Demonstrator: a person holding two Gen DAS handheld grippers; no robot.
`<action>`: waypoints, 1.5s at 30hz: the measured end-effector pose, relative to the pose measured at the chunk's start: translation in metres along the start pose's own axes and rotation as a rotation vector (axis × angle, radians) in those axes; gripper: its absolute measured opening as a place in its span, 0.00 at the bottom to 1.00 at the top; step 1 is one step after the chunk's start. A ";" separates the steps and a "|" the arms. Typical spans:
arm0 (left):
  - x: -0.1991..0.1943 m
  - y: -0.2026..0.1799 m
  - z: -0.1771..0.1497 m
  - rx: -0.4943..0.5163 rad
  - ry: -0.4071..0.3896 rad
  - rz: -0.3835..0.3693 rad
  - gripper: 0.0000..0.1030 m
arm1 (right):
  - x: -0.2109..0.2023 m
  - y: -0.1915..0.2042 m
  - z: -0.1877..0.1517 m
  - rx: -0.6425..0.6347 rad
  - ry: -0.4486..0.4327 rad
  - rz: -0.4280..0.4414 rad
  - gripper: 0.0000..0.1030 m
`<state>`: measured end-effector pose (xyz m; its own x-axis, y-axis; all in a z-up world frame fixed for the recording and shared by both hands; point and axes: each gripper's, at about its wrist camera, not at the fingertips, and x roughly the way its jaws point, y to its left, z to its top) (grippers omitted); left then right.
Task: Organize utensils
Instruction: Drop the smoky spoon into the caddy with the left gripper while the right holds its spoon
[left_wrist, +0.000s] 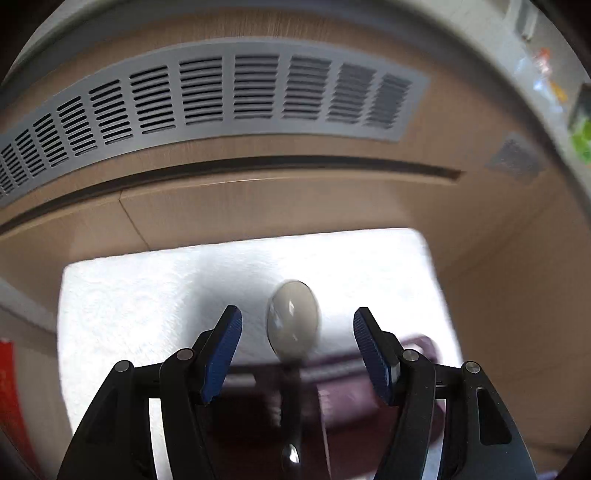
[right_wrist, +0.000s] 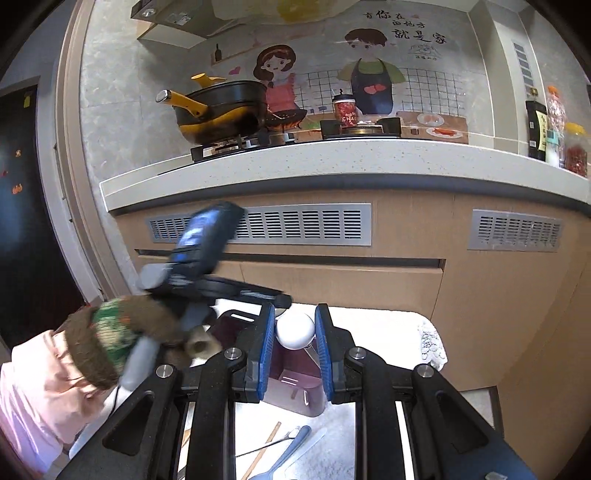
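The left gripper (left_wrist: 297, 328) is released above a shiny metal spoon (left_wrist: 293, 318); the right gripper (right_wrist: 294, 334) grasps a white spoon (right_wrist: 295, 330).

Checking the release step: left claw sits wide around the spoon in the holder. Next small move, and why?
Probably lift the left claw straight back, away from the spoon. Its pads stand apart from the bowl on both sides, and the spoon's handle already runs down into the purple holder, so it looks placed. A straight retreat should avoid knocking it. More utensils still lie on the towel.
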<state>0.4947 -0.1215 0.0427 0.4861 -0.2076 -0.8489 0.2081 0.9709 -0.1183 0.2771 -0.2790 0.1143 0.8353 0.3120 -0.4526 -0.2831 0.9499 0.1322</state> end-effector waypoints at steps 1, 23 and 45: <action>0.008 -0.001 0.001 -0.003 0.009 0.026 0.61 | 0.000 -0.002 -0.001 0.005 -0.001 0.003 0.20; -0.206 0.016 -0.063 0.085 -0.724 -0.169 0.31 | 0.011 0.026 0.041 -0.001 -0.084 0.040 0.20; -0.127 0.044 -0.090 0.020 -0.594 -0.215 0.31 | 0.111 0.021 -0.007 0.062 0.162 0.023 0.20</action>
<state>0.3657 -0.0412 0.0985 0.8189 -0.4339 -0.3757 0.3664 0.8990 -0.2397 0.3613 -0.2249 0.0608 0.7405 0.3314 -0.5847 -0.2672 0.9434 0.1963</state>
